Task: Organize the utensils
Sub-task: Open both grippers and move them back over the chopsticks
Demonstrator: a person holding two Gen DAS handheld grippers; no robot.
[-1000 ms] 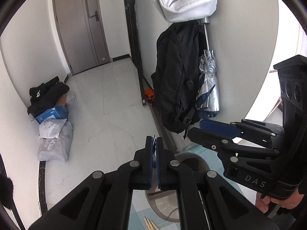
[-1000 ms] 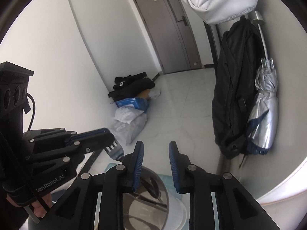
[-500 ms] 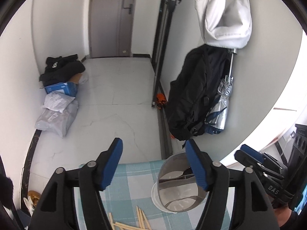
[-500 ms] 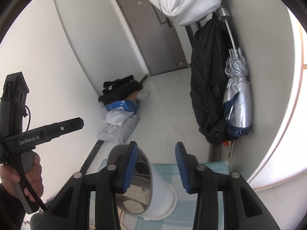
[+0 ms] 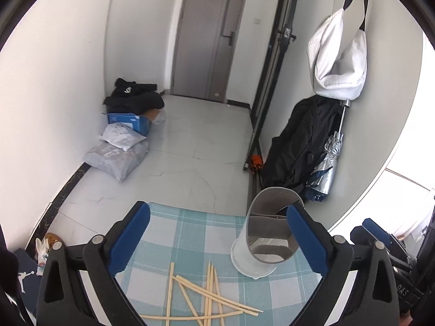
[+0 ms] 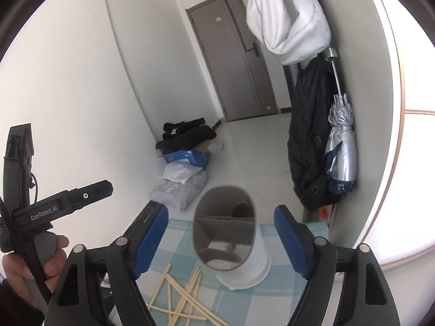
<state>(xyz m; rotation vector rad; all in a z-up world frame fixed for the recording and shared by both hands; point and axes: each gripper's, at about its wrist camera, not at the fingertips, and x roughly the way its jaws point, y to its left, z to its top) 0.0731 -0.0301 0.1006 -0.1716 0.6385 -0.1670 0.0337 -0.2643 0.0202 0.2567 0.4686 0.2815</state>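
With both sets of jaws spreading wide and nothing between the pads, the left gripper (image 5: 217, 233) and right gripper (image 6: 220, 235) hold nothing. Chopsticks (image 5: 201, 296) lie crossed on the checked cloth (image 5: 187, 225), bottom centre of both views. Holder (image 6: 231, 236) stands upright just right of them, centre of the right view. Step looks like the start of picking up sticks. Next move probably needs one gripper lowered over a single stick, then a carry to the holder.
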